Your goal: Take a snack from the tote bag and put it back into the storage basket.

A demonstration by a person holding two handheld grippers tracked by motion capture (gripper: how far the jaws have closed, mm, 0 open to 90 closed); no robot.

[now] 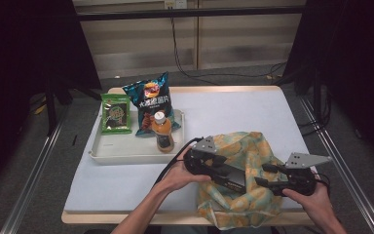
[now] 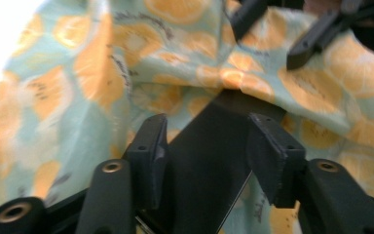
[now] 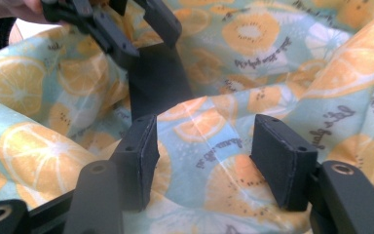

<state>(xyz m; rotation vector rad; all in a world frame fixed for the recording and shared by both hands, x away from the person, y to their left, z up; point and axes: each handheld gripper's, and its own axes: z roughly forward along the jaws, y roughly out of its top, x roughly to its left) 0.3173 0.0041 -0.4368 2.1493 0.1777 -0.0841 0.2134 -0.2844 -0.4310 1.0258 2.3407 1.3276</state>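
bag point(image 1: 246, 195) of orange-slice print lies crumpled; left gripper point(image 2: 207, 146) and right gripper point(image 3: 207, 161) jaws apart.

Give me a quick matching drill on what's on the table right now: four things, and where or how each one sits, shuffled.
Things:
1. fruit-print bag
2. drink bottle
3. green packet
4. crisp bag

Places or states:
A. tray's far left corner
B. standing upright at the tray's front
C. between the left gripper and right gripper
D. leaning at the tray's back, middle

Pairs: 1-C, 2-B, 3-A, 4-D
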